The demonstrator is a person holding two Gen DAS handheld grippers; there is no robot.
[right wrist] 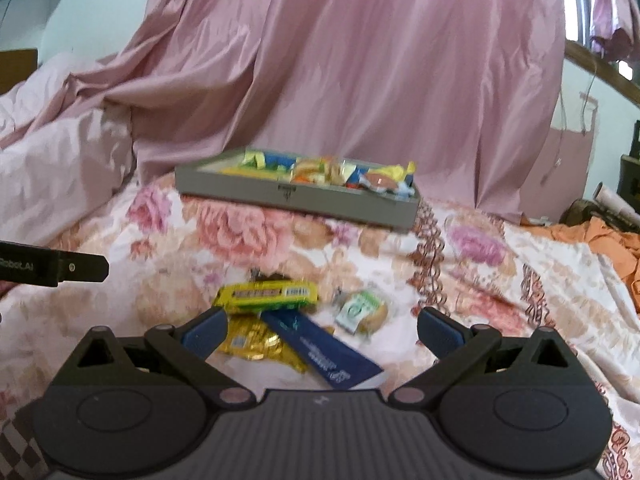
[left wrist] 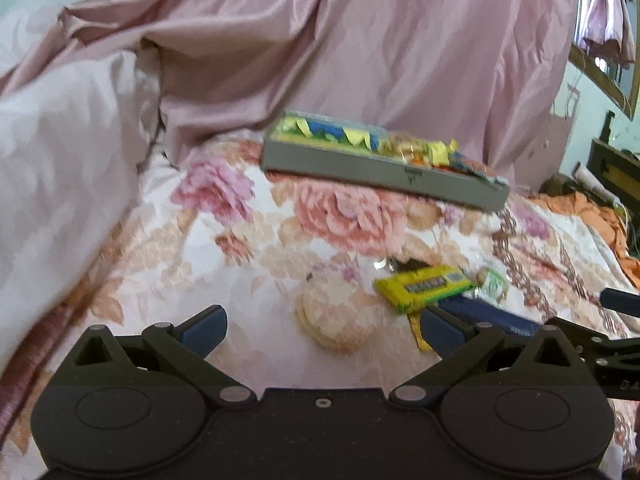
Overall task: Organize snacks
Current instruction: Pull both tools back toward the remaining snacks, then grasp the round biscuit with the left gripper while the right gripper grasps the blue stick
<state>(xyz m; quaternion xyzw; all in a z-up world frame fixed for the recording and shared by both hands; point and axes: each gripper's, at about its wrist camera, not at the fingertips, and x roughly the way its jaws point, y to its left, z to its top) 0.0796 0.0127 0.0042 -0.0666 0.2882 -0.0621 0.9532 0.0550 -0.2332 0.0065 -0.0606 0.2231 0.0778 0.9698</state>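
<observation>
both tongs spread wide and empty, left tongs (left wrist: 324, 330) over bedspread (left wrist: 248, 240), right tongs (right wrist: 320, 330) above blue packet (right wrist: 320, 348)

Bed w/ floral cover (right wrist: 500, 264); pink drape (right wrist: 360, 80) beyond tongs; pale wall (right wrist: 80, 12) upper left; bright window (right wrist: 576, 0) upper right.

"RobotAI" partly readable on left gripper (right wrist: 54, 267) body; snack wrapper print too blurred
</observation>
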